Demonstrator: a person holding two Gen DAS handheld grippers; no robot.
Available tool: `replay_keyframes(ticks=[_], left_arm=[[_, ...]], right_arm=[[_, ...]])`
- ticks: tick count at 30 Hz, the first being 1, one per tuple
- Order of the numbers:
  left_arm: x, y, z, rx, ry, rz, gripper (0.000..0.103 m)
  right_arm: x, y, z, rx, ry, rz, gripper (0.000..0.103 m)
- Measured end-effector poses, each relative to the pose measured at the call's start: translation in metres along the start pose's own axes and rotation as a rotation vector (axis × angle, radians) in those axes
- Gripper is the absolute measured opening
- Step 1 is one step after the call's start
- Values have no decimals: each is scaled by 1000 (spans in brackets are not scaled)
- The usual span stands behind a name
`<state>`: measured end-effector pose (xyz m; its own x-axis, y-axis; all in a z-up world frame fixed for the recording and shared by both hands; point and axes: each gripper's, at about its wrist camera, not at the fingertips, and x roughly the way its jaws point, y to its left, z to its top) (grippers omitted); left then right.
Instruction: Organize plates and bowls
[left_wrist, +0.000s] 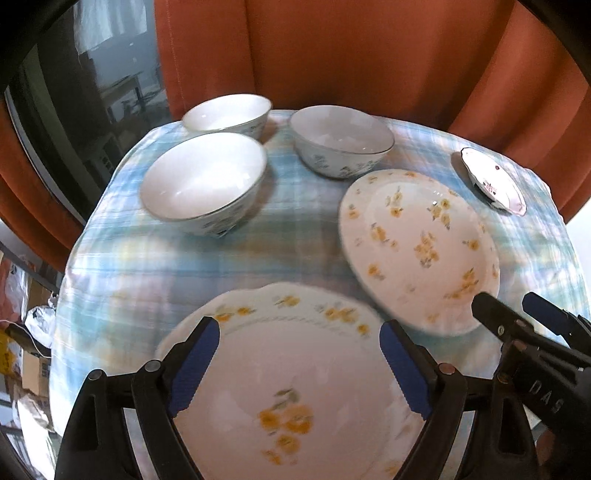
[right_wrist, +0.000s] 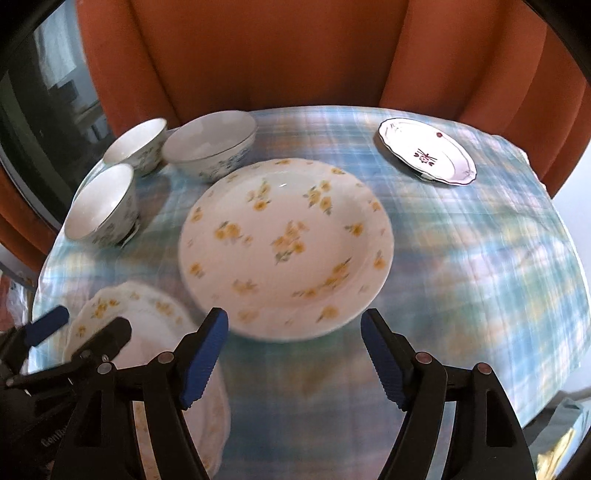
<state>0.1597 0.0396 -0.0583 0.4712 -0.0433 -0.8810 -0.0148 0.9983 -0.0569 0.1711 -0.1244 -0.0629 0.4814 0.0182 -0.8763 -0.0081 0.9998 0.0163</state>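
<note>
- Left tool (left_wrist: 299, 343): released, jaws spread wide above the nearest yellow-flowered plate (left_wrist: 291, 387), gripping nothing.
- Right tool (right_wrist: 293, 339): released, empty; second flowered plate (right_wrist: 286, 245) just ahead.
- Three bowls (left_wrist: 203, 181) beyond, on the counter (right_wrist: 480, 258).

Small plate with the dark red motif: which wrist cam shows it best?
The right wrist view: the small plate lies whole in view at the tablecloth's far right, its motif and dark rim legible. The left wrist view catches it squeezed edge-on near the frame's edge, motif barely readable.
</note>
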Motion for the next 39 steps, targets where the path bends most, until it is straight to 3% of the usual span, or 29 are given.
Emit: replay_keyframes(ticks=[10, 20, 26, 34, 39], left_arm=[[39, -52, 43, -74, 16, 80, 90], [91, -61, 66, -98, 78, 191, 87], [109, -80, 67, -56, 108, 153, 87], [116, -85, 66, -42, 110, 174, 87], [114, -83, 68, -34, 125, 147, 84]], right_arm=[[41, -56, 59, -26, 13, 37, 77], [94, -68, 95, -47, 55, 111, 77], [116, -61, 99, -74, 94, 139, 78], [132, -63, 97, -42, 127, 144, 76], [131, -62, 95, -39, 129, 115, 72]])
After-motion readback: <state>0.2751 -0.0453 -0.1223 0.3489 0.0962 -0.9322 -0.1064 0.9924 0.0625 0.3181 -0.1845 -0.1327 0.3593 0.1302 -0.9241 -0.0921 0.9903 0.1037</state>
